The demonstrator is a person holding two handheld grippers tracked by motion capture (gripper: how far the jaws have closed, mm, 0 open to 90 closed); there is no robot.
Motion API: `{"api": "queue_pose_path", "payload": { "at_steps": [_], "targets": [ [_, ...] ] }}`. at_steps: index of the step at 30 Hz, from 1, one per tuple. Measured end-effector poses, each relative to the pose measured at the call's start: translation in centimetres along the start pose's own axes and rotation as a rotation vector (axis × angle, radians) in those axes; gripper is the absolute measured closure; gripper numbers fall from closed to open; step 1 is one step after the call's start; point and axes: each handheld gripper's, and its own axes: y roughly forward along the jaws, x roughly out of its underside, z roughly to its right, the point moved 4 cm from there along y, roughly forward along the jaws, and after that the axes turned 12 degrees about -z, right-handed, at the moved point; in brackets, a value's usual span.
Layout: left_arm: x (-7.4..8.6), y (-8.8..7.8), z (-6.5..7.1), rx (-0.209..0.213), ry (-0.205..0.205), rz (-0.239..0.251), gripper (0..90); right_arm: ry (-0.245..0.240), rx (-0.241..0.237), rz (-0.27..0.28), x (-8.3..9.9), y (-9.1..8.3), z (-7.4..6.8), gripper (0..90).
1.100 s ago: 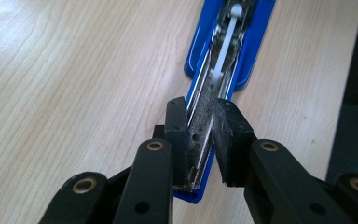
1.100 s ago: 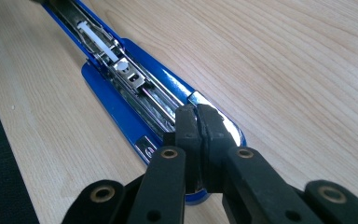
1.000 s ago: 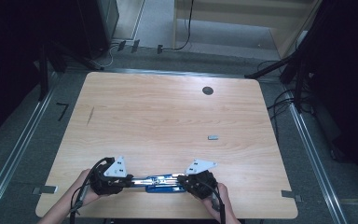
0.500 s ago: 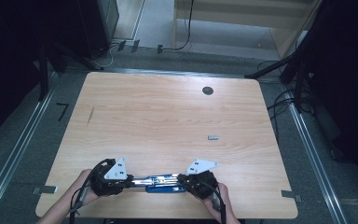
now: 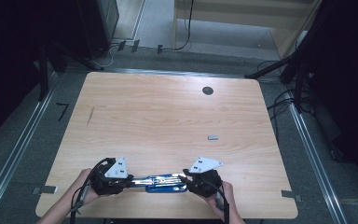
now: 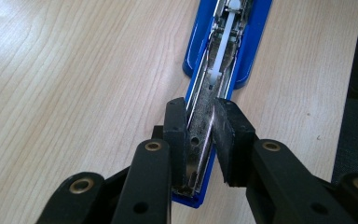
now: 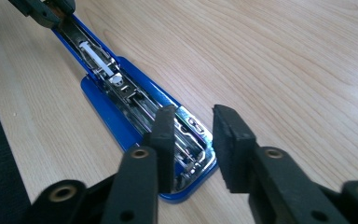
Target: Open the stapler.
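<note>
A blue stapler [image 5: 161,182] lies folded open and flat near the table's front edge, its metal magazine facing up. My left gripper [image 5: 129,181] holds its left end. In the left gripper view the gripper [image 6: 200,135] is shut on the stapler's [image 6: 223,51] metal channel, with both pads pressed against its sides. My right gripper [image 5: 185,179] is at the stapler's right end. Its jaws [image 7: 193,140] have just been opening; the chrome end of the stapler [image 7: 121,93] lies partly between them, and the pads stand apart from it. The left gripper [image 7: 46,9] appears at the far end.
A small grey block [image 5: 213,137] lies on the wooden table [image 5: 168,116] right of centre. Near the far edge is a dark round spot [image 5: 208,90]. Cables and dark stands surround the table on the floor.
</note>
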Motion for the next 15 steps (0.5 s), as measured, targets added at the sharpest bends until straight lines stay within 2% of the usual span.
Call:
{"api": "queue_pose_path", "payload": {
  "at_steps": [3,7,8,11,15],
  "targets": [
    [0.0,0.0,0.0,-0.001,0.002,0.001,76.4,0.009,-0.001,-0.006,0.1,-0.3,0.6,60.4],
    [-0.1,0.0,0.0,0.001,0.003,-0.003,76.1,0.024,0.031,-0.047,0.3,-0.4,1.3,47.7],
    [-0.1,0.0,0.0,0.001,0.005,-0.002,76.0,0.031,0.024,-0.056,0.4,-0.5,1.4,47.0],
    [-0.2,0.1,0.0,0.002,0.003,0.000,75.9,0.029,0.029,-0.084,0.6,-0.6,1.7,36.0],
    [-0.3,0.1,0.0,0.003,0.008,0.004,75.8,0.031,0.037,-0.104,0.9,-1.1,2.2,31.8]
  ]
}}
